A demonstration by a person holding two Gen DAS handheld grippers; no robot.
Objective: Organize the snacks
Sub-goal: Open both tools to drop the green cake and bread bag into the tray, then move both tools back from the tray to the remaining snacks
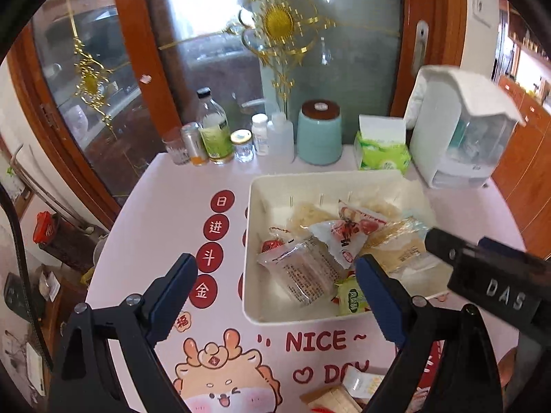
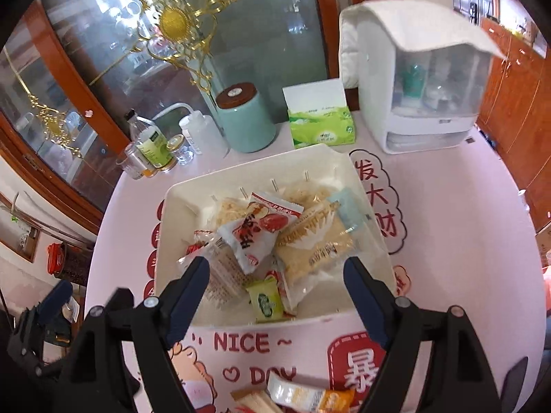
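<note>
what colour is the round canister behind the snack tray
Pale mint green canister with a brown lid, clearest in the right wrist view.

At the table's far edge stand a mint canister (brown lid), a green tissue pack, a white cabinet and glass bottles.

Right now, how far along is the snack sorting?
Done: several packets, including a red-and-white packet and a small green packet, lie in the cream bin. In hand: nothing; the left gripper and right gripper are both open and empty. Left: a few loose packets on the tablecloth at the near edge.
</note>
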